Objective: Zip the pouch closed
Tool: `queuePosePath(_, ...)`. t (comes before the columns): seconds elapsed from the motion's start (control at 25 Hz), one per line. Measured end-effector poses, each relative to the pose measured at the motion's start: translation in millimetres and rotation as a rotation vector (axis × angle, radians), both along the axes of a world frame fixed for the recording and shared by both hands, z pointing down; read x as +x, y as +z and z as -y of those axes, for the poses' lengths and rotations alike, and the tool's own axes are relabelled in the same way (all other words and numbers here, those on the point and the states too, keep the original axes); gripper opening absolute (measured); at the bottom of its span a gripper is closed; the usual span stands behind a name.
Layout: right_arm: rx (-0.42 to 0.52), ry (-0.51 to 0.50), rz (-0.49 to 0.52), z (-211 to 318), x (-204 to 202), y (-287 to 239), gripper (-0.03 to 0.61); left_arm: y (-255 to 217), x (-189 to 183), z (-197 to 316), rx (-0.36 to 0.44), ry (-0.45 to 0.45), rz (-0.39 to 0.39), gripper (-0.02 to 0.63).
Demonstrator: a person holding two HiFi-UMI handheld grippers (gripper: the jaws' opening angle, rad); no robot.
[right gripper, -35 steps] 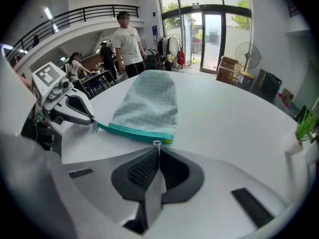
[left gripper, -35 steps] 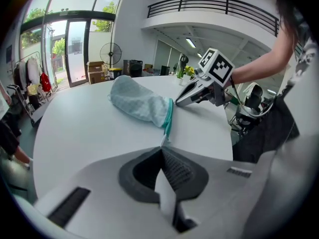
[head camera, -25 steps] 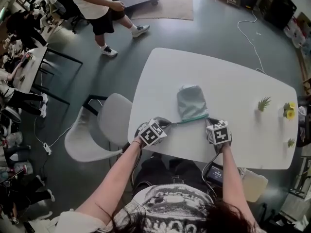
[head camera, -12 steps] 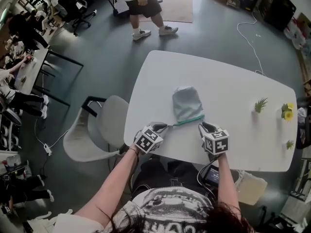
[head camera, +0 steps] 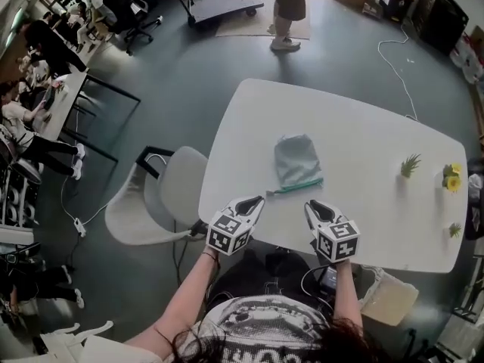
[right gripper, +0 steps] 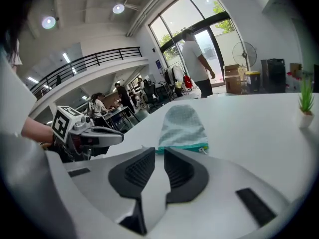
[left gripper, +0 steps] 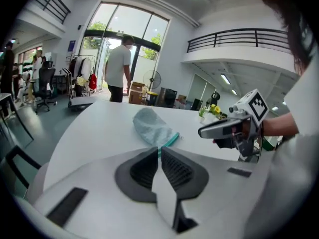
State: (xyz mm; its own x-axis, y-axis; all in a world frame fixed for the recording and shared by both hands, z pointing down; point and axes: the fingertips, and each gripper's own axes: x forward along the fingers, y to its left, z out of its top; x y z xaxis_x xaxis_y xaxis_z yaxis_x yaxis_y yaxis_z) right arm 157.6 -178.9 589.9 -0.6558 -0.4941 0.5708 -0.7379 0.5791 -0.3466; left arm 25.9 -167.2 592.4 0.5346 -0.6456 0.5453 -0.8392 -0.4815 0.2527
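Left gripper (head camera: pixel 255 200) and right gripper (head camera: pixel 310 206) hover off the pouch (head camera: pixel 296 162)
Left clenched empty, right slightly parted; zip (head camera: pixel 296 187) looks closed already.

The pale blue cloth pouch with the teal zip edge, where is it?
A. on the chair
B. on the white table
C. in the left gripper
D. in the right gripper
B: the pale blue pouch lies flat on the white table, left gripper and right gripper both clear of it.
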Motion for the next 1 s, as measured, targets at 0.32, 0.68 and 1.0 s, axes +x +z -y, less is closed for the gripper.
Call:
queuePosePath(0.32,0.093,-0.027,0.069,-26.5,-31.4,-41.8,0.051,-48.0,-9.6,-36.2,0.116,-0.079,-0.007,0.014)
queuePosePath(0.68,0.176,-0.060,0.085,-82.8,-71.7,-82.8,0.050,-95.5,-29.6,-90.5,0.241,-0.062,0.042,0.014)
queuePosePath(1.0,0.259,-0.047,0.081,-147.3,-93.7,-114.9,-0.005,-128.6,-47.2,-143.5,0.329,-0.083,0.005,0.014)
